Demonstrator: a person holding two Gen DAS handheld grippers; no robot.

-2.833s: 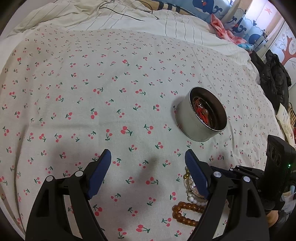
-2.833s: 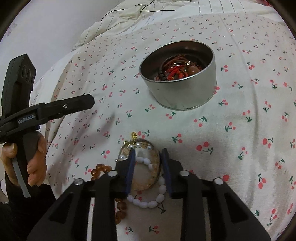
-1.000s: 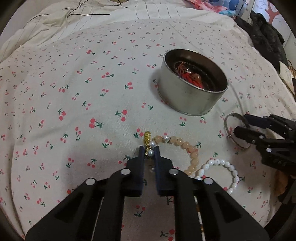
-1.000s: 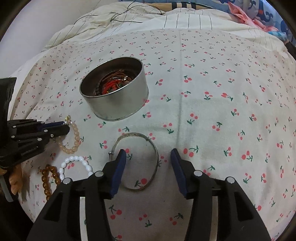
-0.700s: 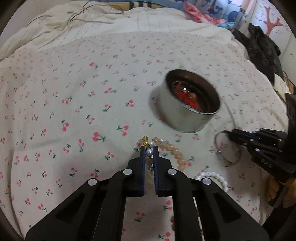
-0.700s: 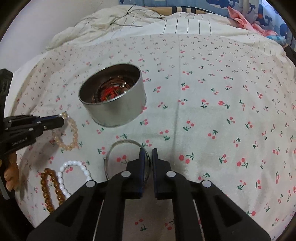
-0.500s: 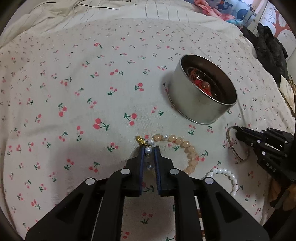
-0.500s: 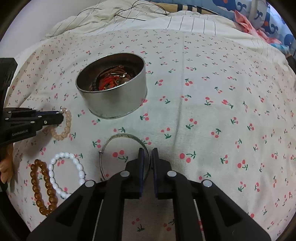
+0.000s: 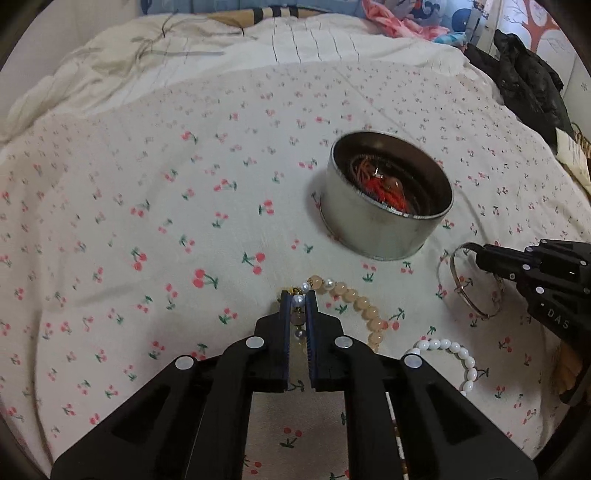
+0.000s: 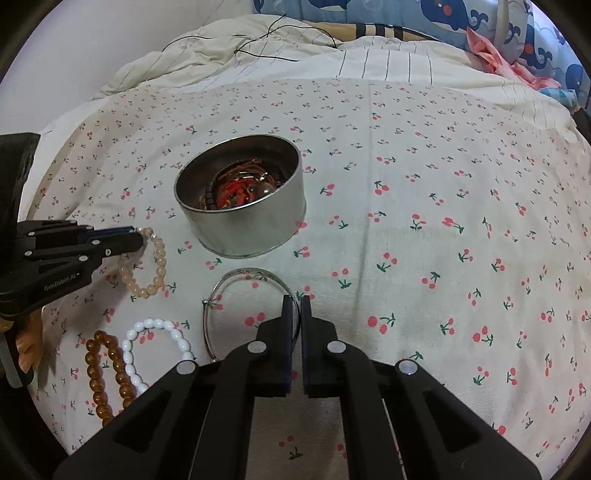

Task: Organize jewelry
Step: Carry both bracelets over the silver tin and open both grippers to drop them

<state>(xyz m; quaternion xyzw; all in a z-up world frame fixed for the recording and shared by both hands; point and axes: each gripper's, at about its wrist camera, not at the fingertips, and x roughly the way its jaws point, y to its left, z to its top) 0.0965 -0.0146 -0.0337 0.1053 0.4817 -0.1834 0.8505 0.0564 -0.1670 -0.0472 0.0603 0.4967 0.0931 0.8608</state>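
Observation:
A round metal tin (image 9: 384, 221) (image 10: 251, 229) holding red and dark jewelry stands on the cherry-print bed cover. My left gripper (image 9: 298, 301) is shut on a peach bead bracelet (image 9: 364, 308) (image 10: 157, 266), pinched at its pearl end, the rest hanging down toward the cover. My right gripper (image 10: 296, 302) is shut on the rim of a thin silver bangle (image 10: 236, 277) (image 9: 452, 284) in front of the tin. A white bead bracelet (image 10: 159, 326) (image 9: 454, 350) and an amber bead bracelet (image 10: 98, 376) lie on the cover to the left.
A rumpled striped quilt (image 10: 295, 48) with a black cable lies behind the tin. A dark jacket (image 9: 524, 85) lies at the far right of the bed. Blue whale-print bedding (image 10: 443, 18) is at the back. The bed edge runs near the left gripper.
Both grippers closed: the right on the silver bangle, the left on the peach bracelet. In the last half second both views rose and tilted slightly; the jewelry stays gripped.

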